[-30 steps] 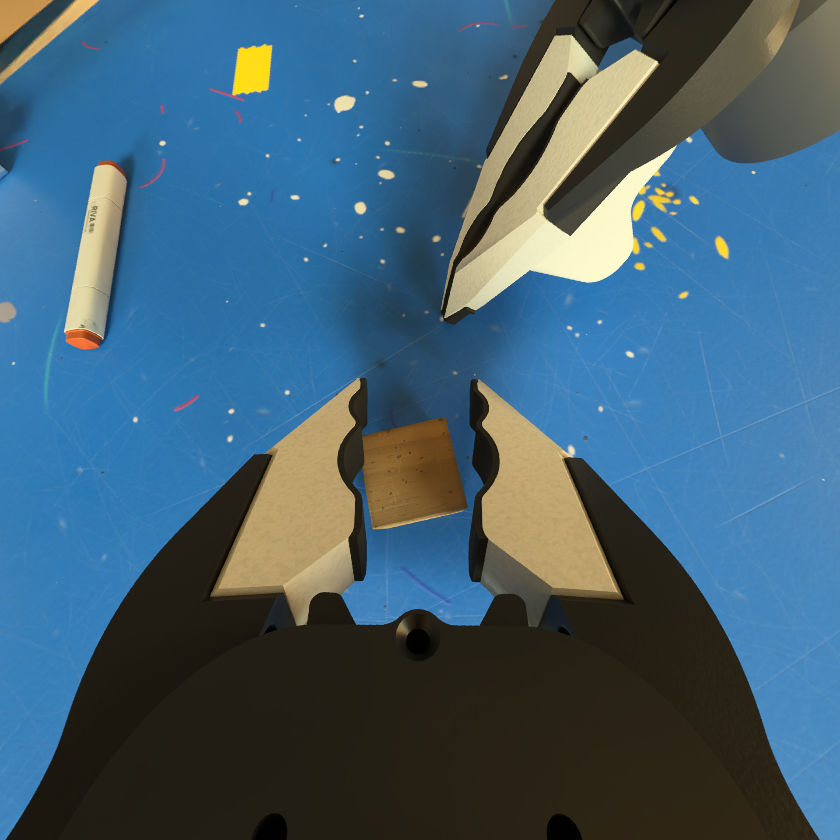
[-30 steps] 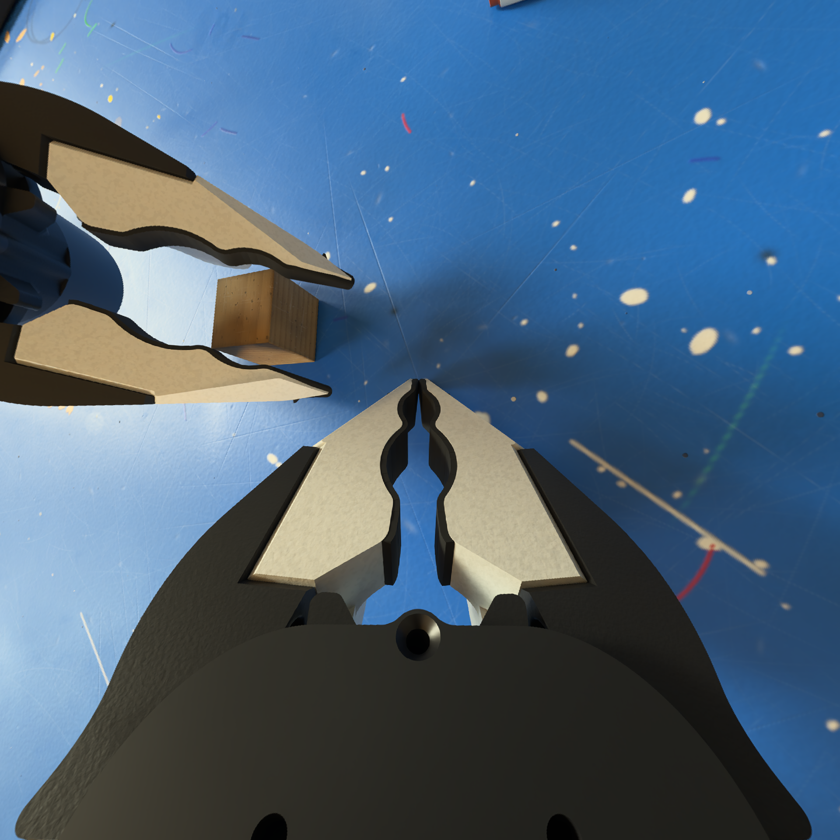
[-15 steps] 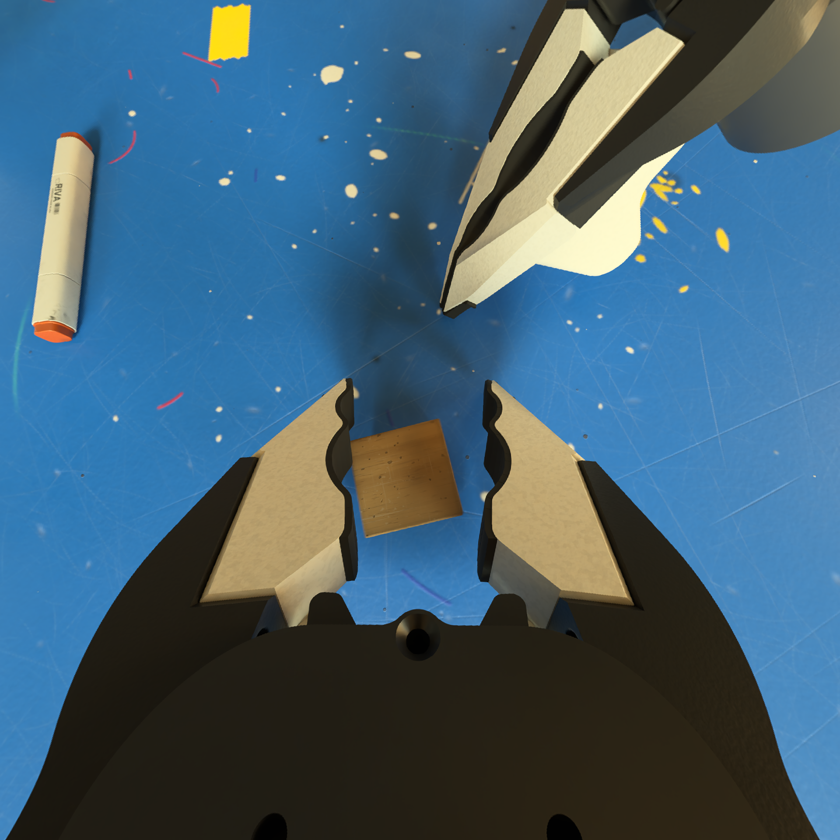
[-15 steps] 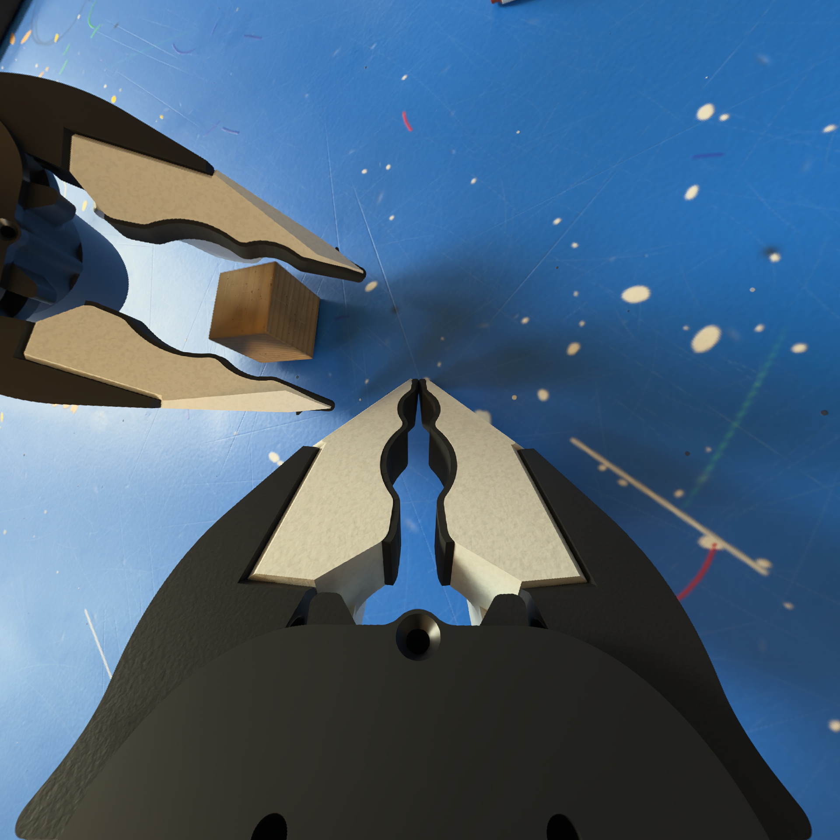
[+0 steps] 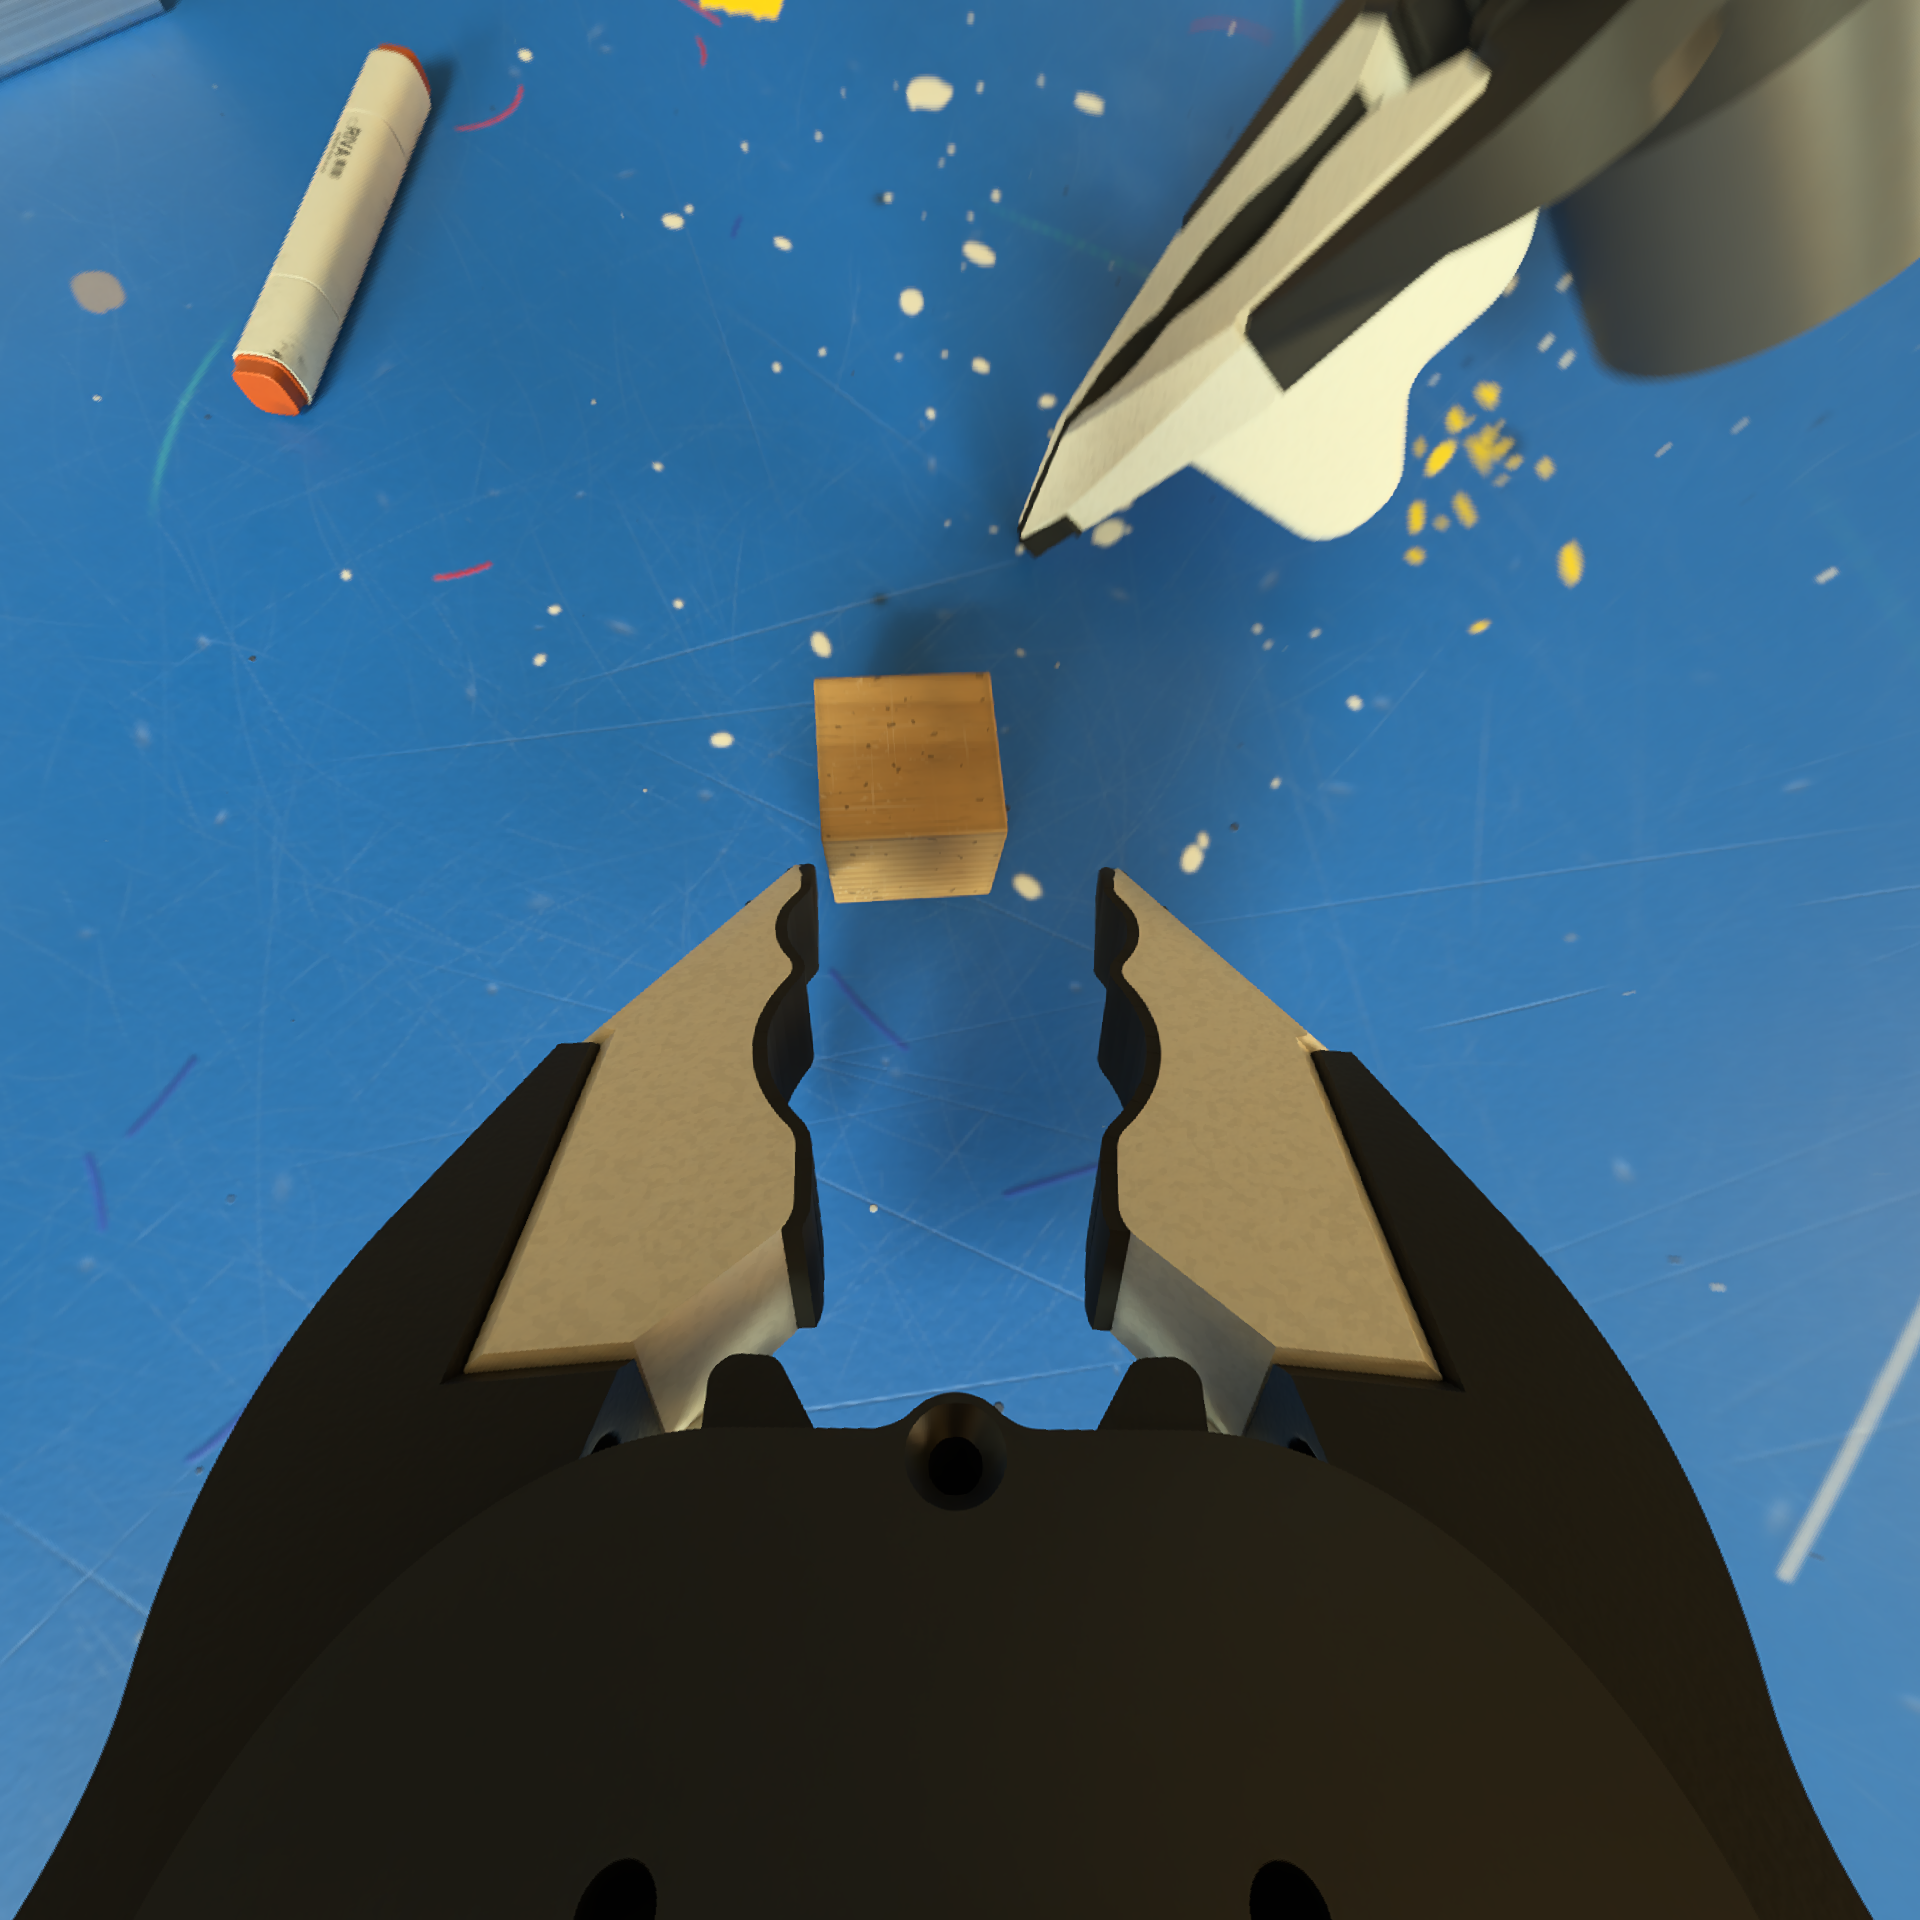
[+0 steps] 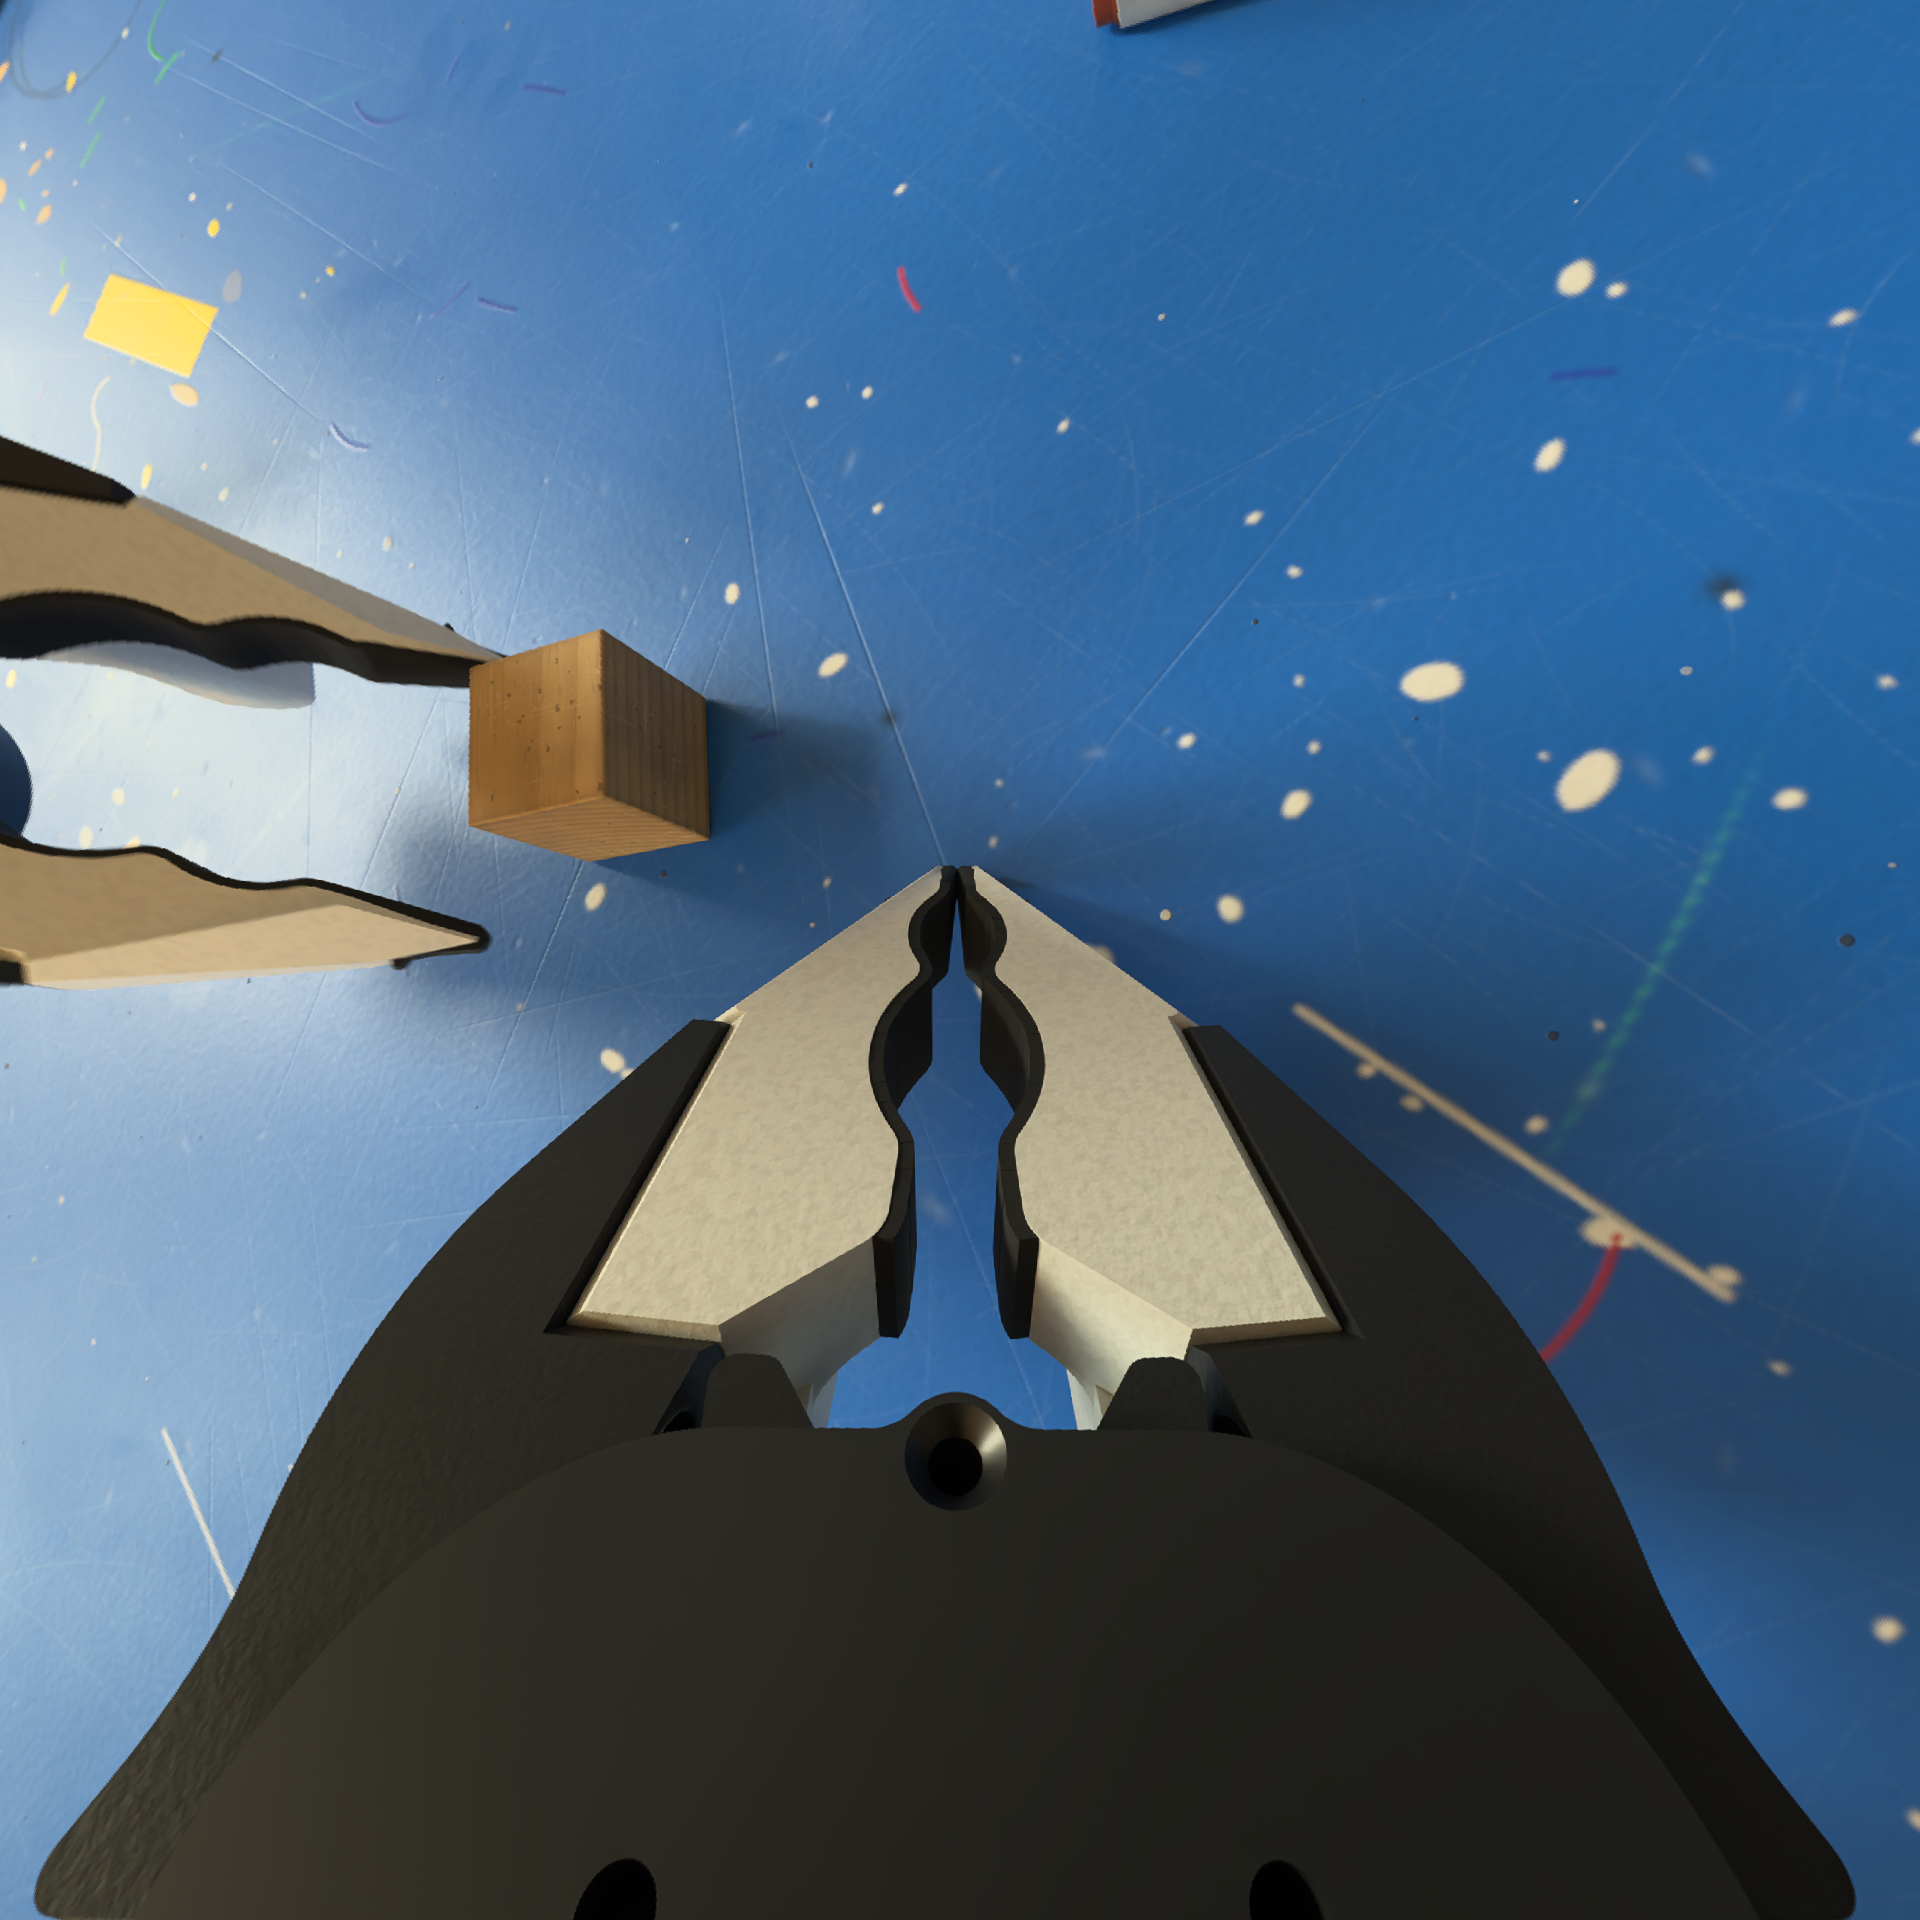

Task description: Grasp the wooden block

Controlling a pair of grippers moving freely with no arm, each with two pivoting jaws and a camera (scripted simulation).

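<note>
The small tan wooden cube (image 5: 907, 781) sits on the scratched blue tabletop (image 5: 416, 831) just beyond the spread left gripper (image 5: 956, 883); the approach step remains, needing a forward advance before closing, while the right gripper (image 6: 956, 873) idles pressed together

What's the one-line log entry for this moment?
left gripper: open, empty | wooden block: on blue table, just beyond fingertips, ungrasped | right gripper: shut, empty, beside block

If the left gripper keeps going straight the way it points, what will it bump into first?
Most likely the wooden block. It sits on the blue table just ahead of the open left gripper, a bit left of the middle, so the left finger's tip might touch it first. Depth is hard to judge.
</note>
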